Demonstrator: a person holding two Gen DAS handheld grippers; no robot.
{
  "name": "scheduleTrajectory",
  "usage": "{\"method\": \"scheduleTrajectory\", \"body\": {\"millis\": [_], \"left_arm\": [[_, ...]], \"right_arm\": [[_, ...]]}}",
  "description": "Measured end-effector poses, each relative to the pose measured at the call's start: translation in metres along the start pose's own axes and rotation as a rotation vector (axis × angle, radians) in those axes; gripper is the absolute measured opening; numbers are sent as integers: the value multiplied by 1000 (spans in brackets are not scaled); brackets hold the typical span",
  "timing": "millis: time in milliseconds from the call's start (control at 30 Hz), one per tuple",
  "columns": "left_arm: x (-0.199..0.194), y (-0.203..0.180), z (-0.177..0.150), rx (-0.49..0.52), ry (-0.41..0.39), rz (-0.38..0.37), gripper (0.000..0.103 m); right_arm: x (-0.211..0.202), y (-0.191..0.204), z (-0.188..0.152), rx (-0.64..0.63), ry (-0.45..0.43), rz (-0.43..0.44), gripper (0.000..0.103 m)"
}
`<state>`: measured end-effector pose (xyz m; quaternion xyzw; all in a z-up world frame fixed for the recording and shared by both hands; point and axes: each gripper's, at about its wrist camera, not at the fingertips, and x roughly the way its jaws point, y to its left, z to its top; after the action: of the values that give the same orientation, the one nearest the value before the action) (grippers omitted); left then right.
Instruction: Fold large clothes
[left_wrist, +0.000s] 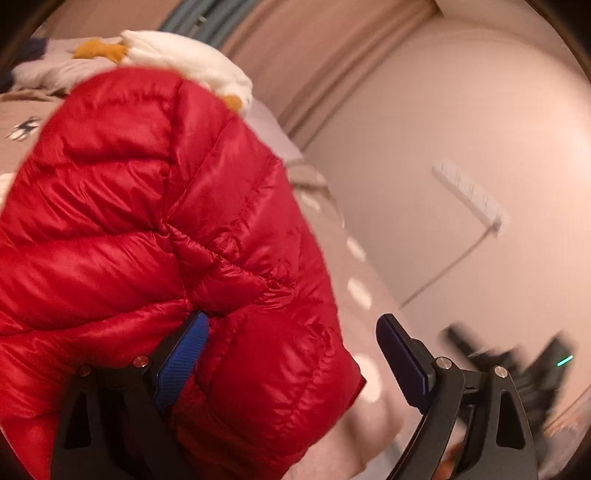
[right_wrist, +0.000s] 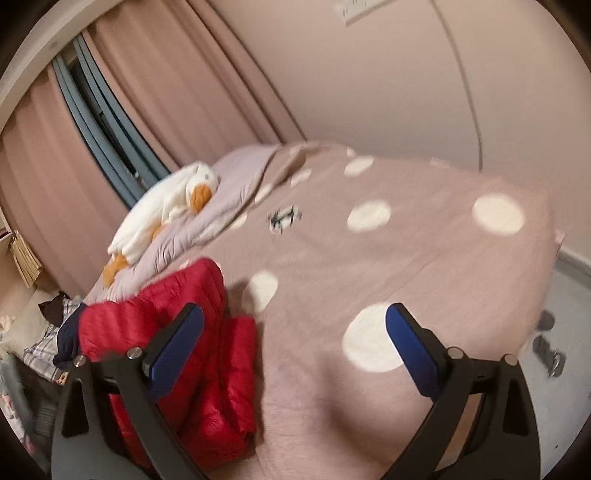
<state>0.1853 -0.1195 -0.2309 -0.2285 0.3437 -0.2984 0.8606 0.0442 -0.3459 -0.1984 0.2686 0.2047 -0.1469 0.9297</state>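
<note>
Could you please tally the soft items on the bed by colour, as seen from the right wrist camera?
Red: 1, the red puffer jacket
White with orange: 1, the plush duck
Lilac: 1, the lilac blanket under the duck
Total: 3

Red jacket (left_wrist: 147, 221) cut off by left edge; blurred dark device (left_wrist: 517, 362).

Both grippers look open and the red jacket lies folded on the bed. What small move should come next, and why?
Probably draw the left gripper back from the red jacket. Its jaws stand apart, but puffy fabric bulges between them, so pulling straight back should avoid dragging the fold. The right gripper is open over the bedcover.
</note>
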Motion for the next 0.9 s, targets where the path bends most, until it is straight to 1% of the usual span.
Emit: {"method": "scheduleTrajectory", "body": {"millis": [100, 167, 233, 300, 367, 433, 500, 533, 567, 633, 700, 767, 833, 867, 900], "left_arm": [[26, -15, -16, 123, 60, 45, 91], [32, -21, -21, 166, 63, 78, 91], [30, -24, -24, 192, 65, 92, 91], [24, -23, -19, 164, 64, 64, 91], [13, -19, -13, 86, 53, 19, 91], [-6, -14, -6, 23, 22, -11, 91], [-26, -16, -3, 12, -29, 22, 91], [-38, -21, 0, 25, -58, 74, 91], [-47, -26, 1, 42, -78, 104, 91], [-62, -34, 2, 72, -100, 108, 91], [-80, -44, 0, 97, -118, 81, 91], [-92, -54, 1, 111, -150, 95, 91], [-105, -58, 3, 118, -200, 148, 89], [-114, -57, 5, 124, -241, 216, 80], [-118, -56, 6, 131, -262, 266, 74]], "right_arm": [[-7, -6, 5, 20, -22, -1, 102], [-7, -8, 4, 33, -13, -3, 102], [-8, -9, 2, 39, -1, 2, 102], [-9, -9, 1, 34, 11, 2, 102], [-9, -6, 1, 25, 5, 3, 102], [-12, -8, 1, 34, 0, 12, 102], [-13, -12, 0, 52, 8, 21, 102], [-14, -13, -1, 57, 8, 21, 102], [-15, -14, -1, 61, 6, 21, 102], [-17, -14, -3, 67, 4, 16, 102], [-19, -12, -4, 66, 3, 22, 102], [-20, -9, -4, 59, 2, 22, 102], [-20, -5, -5, 46, 2, 21, 102], [-21, -3, -5, 38, 1, 24, 102], [-22, 1, -5, 29, -1, 29, 102]]}}
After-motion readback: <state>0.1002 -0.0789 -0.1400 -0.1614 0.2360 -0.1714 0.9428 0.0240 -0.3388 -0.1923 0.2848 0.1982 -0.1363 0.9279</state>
